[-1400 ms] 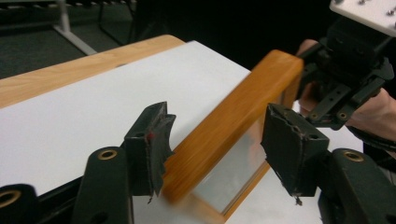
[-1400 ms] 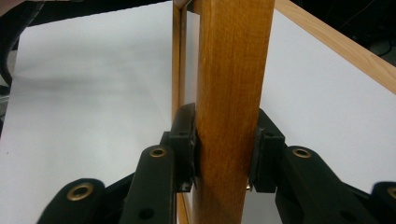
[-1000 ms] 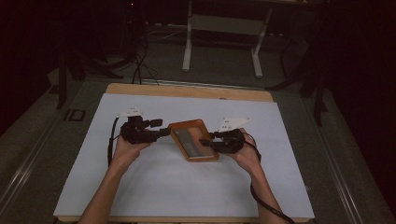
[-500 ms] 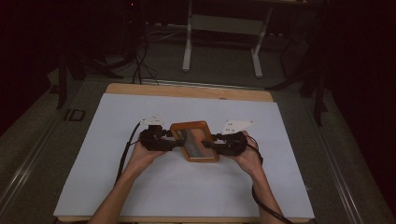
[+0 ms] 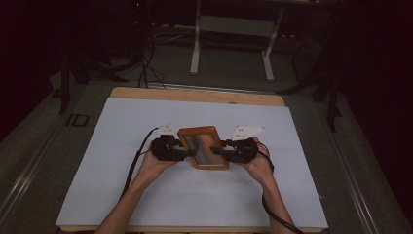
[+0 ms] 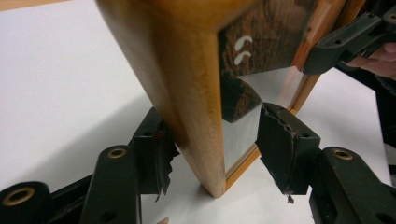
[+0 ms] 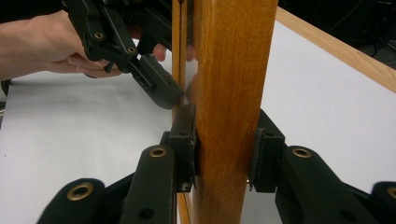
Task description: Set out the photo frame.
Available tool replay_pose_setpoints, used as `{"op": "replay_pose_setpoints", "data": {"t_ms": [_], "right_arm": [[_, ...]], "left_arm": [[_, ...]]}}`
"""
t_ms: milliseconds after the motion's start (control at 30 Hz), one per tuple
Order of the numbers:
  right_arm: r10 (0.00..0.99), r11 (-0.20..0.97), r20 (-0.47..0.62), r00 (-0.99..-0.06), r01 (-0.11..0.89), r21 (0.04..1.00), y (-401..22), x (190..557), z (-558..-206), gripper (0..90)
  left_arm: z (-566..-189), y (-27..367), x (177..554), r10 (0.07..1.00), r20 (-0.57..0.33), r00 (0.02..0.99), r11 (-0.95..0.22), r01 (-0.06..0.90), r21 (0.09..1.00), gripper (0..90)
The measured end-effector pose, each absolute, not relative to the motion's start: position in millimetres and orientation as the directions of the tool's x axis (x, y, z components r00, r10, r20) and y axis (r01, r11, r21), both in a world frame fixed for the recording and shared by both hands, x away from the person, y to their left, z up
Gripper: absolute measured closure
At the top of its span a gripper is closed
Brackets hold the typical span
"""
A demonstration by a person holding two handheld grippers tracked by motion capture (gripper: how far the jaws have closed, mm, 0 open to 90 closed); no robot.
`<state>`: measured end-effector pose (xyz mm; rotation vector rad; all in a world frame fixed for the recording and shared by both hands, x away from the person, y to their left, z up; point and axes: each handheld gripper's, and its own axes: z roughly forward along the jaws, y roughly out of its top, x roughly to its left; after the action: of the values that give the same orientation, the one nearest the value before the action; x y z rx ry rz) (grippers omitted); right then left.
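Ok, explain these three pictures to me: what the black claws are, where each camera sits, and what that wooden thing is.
No robot here: a person holds a two-jaw hand tool in each hand. The high view looks down from above at a table covered with a white sheet. The left gripper and the right gripper meet a wooden frame from opposite sides. The other two pictures come from cameras riding on the grippers, looking along their black jaws. In the right gripper view the jaws are clamped on the frame's wooden edge. In the left gripper view the jaws straddle the frame's other edge, with a gap at one side. The frame holds a glossy panel.
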<state>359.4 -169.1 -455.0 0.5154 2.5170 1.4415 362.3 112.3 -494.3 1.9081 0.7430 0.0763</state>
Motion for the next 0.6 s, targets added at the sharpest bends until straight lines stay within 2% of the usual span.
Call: {"op": "replay_pose_setpoints", "data": {"t_ms": [167, 433, 500, 533, 567, 600], "right_arm": [[0.425, 0.441, 0.023, -0.905, 0.228, 0.868, -173, 355, -458, 67.5], [0.476, 0.399, 0.073, -0.876, 0.289, 0.870, -185, 353, -466, 66.3], [0.493, 0.387, 0.100, -0.864, 0.320, 0.865, -190, 354, -467, 66.3], [0.498, 0.371, 0.113, -0.859, 0.330, 0.868, -192, 354, -469, 65.4], [0.498, 0.371, 0.113, -0.859, 0.330, 0.868, -192, 354, -469, 65.4], [0.511, 0.367, 0.118, -0.851, 0.341, 0.865, -192, 354, -470, 64.6]], "left_arm": [[-490, 107, 357, 0.558, -0.250, 0.791, -0.277, 0.462, 0.843, 48.1], [-489, 107, 355, 0.595, -0.242, 0.767, -0.251, 0.463, 0.850, 63.0], [-490, 107, 357, 0.597, -0.266, 0.757, -0.230, 0.479, 0.847, 63.6], [-490, 108, 356, 0.615, -0.256, 0.746, -0.225, 0.477, 0.849, 76.3], [-491, 109, 357, 0.621, -0.273, 0.735, -0.201, 0.485, 0.851, 76.3], [-491, 110, 358, 0.625, -0.285, 0.727, -0.182, 0.490, 0.852, 81.6]]}}
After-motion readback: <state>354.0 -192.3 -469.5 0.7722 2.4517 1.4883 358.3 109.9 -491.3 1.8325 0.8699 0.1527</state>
